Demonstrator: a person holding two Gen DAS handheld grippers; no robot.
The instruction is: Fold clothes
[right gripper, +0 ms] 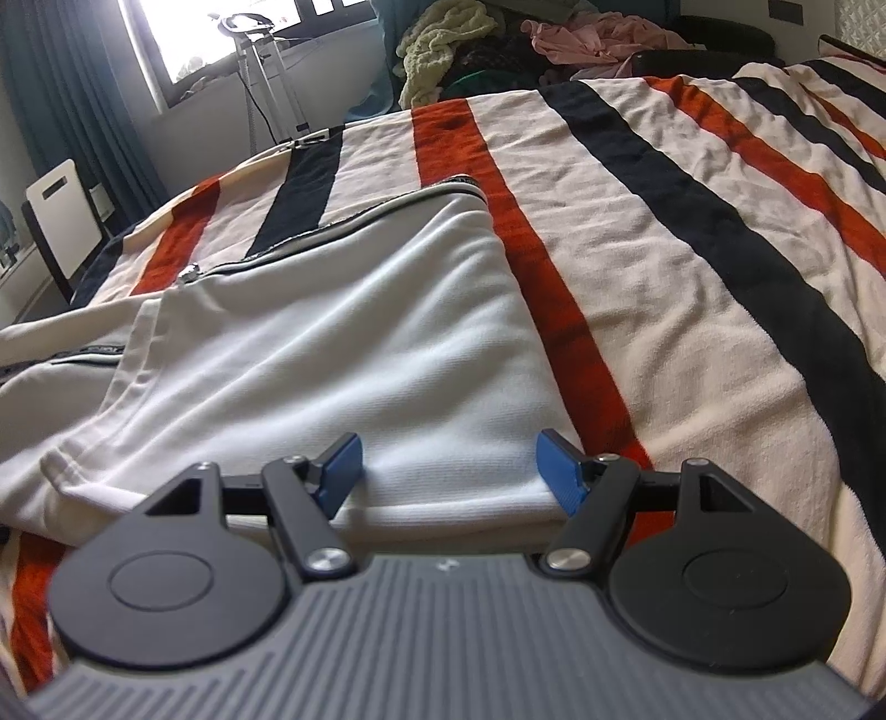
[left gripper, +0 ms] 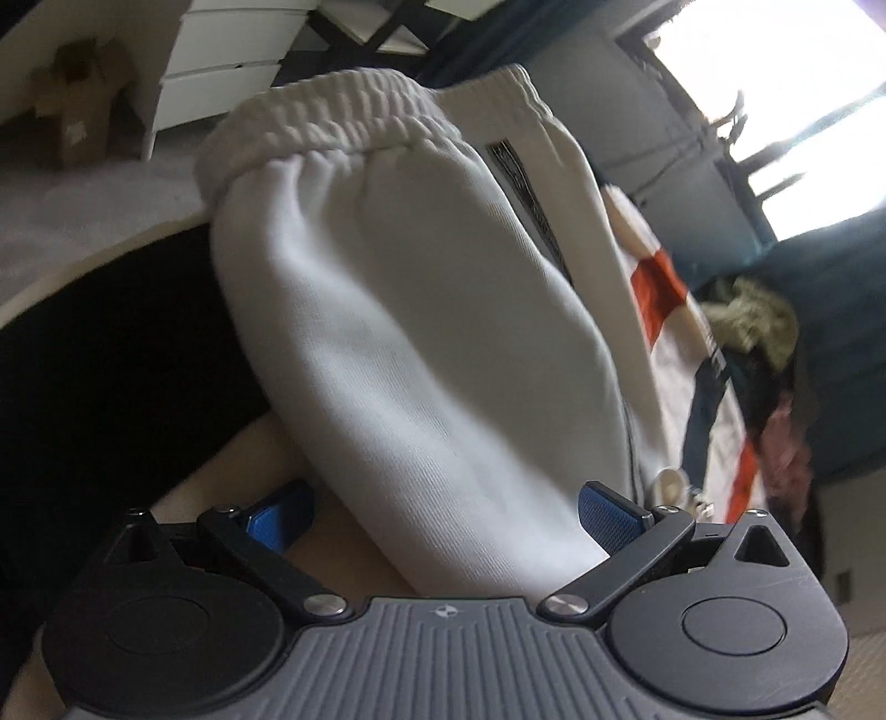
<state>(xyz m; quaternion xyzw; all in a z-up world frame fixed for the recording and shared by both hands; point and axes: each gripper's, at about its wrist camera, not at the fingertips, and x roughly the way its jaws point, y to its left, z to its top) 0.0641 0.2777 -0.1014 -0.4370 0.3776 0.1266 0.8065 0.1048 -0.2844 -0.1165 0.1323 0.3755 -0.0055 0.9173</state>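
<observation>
A white zip-up garment [right gripper: 332, 343] lies partly folded on a striped blanket [right gripper: 692, 232]. In the left wrist view its sleeve [left gripper: 421, 332], with a ribbed cuff [left gripper: 332, 119], runs from between the fingers away from the camera. My left gripper [left gripper: 443, 515] is open, its blue pads on either side of the sleeve. My right gripper [right gripper: 448, 471] is open and hovers over the garment's near folded edge, holding nothing. A dark zipper [right gripper: 343, 227] runs along the far side of the garment.
A heap of clothes, pale green [right gripper: 443, 39] and pink [right gripper: 598, 39], lies at the blanket's far end. A window [right gripper: 232, 33] and teal curtain [right gripper: 72, 94] stand at left. A white drawer unit [left gripper: 221, 72] and cardboard box [left gripper: 77, 99] stand on the floor.
</observation>
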